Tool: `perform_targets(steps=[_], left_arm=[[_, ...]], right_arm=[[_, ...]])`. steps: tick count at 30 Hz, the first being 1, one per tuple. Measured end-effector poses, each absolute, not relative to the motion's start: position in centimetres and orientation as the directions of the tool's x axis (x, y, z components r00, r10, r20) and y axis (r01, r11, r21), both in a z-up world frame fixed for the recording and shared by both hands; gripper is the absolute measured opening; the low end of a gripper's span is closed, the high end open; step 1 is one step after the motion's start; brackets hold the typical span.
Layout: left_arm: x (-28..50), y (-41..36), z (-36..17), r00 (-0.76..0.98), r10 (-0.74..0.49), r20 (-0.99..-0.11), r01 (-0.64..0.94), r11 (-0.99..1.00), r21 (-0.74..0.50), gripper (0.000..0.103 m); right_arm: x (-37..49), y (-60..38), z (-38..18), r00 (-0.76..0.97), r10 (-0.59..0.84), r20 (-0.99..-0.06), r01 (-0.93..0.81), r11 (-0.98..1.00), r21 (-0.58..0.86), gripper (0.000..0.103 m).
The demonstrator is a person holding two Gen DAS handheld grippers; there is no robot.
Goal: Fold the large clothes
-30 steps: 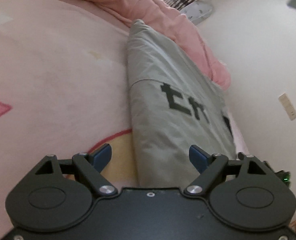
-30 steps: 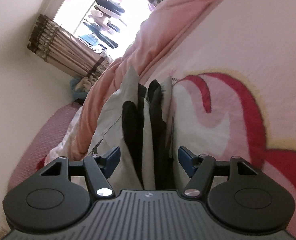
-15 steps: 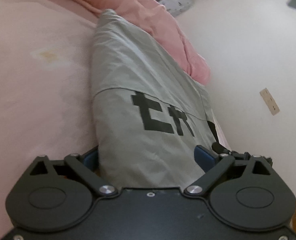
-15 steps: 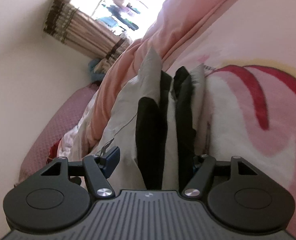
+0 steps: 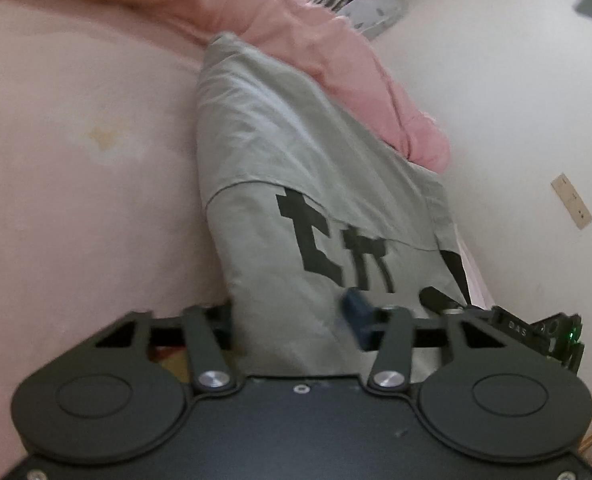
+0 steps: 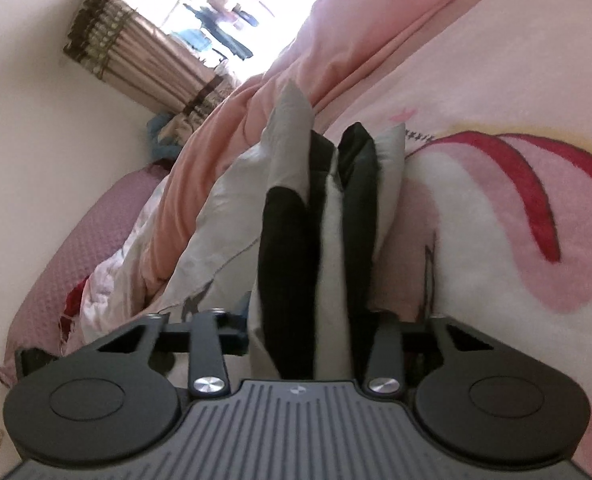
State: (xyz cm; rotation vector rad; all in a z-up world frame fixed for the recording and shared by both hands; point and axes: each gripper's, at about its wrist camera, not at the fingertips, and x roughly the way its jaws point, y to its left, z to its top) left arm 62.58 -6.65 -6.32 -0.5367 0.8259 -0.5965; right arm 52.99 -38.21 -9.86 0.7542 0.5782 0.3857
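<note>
Slippage is the main risk at this moment, judged one view at a time.

Left wrist view: the grey shirt (image 5: 296,184) with black lettering runs from the left gripper (image 5: 292,316) up toward 12 o'clock across the pink bedsheet (image 5: 76,140), with a bunched pink quilt (image 5: 335,48) at 1 o'clock along the white wall (image 5: 515,100). The jaws are closing, narrow now, with the hem of the shirt between them; the blue fingertip (image 5: 355,308) at 3 o'clock of the cloth presses into the fabric, while the other is hidden behind the fold. If the bite catches only the top layer, the lower layers would likely sag out once the edge is carried.

Right wrist view: the same garment, here showing grey and black panels (image 6: 315,220), stands bunched between the jaws of the right gripper (image 6: 307,328), which are also closing to a narrow gap around it. A pillow (image 6: 216,232) sits at 10 o'clock, the cartoon-print blanket (image 6: 495,220) at 3 o'clock. The gathered folds look thick and uneven, so a pad may grip one ridge and let another slide. Uneven lifting by the two hands could twist the fold line.
</note>
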Motion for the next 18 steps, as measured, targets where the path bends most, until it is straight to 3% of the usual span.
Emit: perform_targets(steps=[4, 12, 18], left_arm=[[61.9, -6.3, -4.1, 0.544, -0.673, -0.501, 0.302, 0.714, -0.632, 0.029], [55.8, 0.3, 1.1, 0.606, -0.638, -0.475, 0.329, 0.745, -0.581, 0.029], [51.0, 5.4, 0.5, 0.632, -0.602, -0.489, 0.316, 0.776, -0.546, 0.029]], right_arm=[[51.9, -36.6, -7.6, 0.795, 0.507, -0.333, -0.137, 0.685, 0.716, 0.023], [48.5, -30.6, -3.3, 0.763, 0.591, -0.26, -0.264, 0.653, 0.709, 0.023], [46.3, -26.4, -5.0, 0.746, 0.609, -0.27, -0.265, 0.643, 0.719, 0.023]])
